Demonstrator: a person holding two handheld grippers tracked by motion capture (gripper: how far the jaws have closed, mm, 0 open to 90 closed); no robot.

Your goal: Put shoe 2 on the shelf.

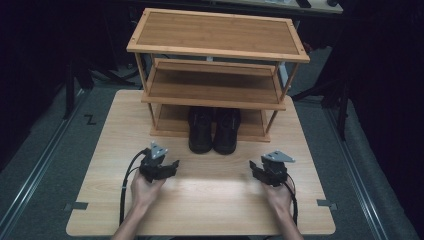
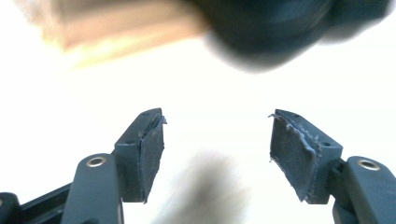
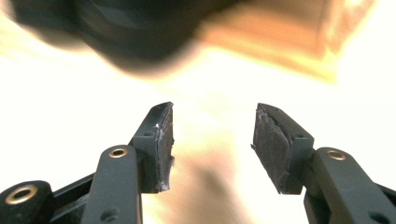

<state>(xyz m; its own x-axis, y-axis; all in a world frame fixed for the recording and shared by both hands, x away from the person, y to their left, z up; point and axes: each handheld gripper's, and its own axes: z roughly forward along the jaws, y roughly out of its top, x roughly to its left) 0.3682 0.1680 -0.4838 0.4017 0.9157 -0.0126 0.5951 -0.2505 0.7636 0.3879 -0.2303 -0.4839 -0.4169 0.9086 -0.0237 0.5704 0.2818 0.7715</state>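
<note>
With the pair of black shoes (image 1: 214, 129) standing on the bottom tier of the wooden shoe rack (image 1: 218, 50), toes toward the bench (image 1: 210, 210) front, the high view shows the left gripper (image 1: 167, 166) and right gripper (image 1: 256, 169) apart from them; placement appears complete. Left gripper view: jaws released, nothing between, a dark blurred shoe (image 2: 275, 28) ahead. Right gripper view: jaws likewise released, empty.

Bare table (image 1: 210, 195) lies open between both claws; the shoes (image 1: 213, 131) and rack (image 1: 215, 80) block the way ahead.

Black left gripper (image 1: 172, 165), black right gripper (image 1: 254, 169), grey three-cornered plates, trailing black cables, seemingly frayed finger pads (image 2: 152, 151), brass-coloured rivets
</note>
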